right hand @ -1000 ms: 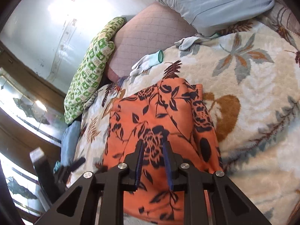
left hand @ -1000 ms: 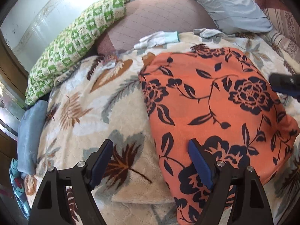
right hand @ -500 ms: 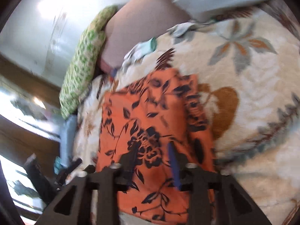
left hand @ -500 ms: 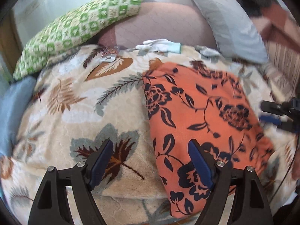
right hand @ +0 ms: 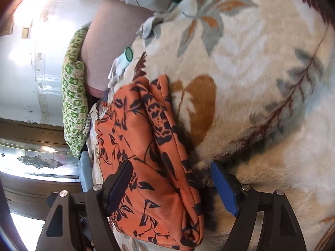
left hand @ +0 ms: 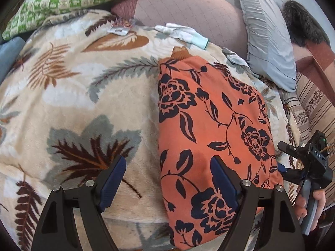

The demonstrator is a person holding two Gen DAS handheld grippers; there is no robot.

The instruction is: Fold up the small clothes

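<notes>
The orange floral garment is lying on the leaf-patterned blanket of the bed, already doubled into a long narrow strip, and it is being lined up for what looks like the next fold. The left hand-held gripper is being held wide open over the garment's near left edge, one pad above the cloth and one above bare blanket, nothing pinched. The right hand-held gripper has just been opening; its jaws are now being held spread across the garment's layered right edge, with the cloth between them but no pad pressing on it.

The next move is judged to call for both near corners being gripped through all layers, then being carried toward the far end. The right edge is stacked thickly and could be splitting if only the top layer is caught.

Plenty of open blanket is being offered to the left and beyond the right edge. At the far end, room is being narrowed by the white glove, the pink cushion and the grey pillow.
</notes>
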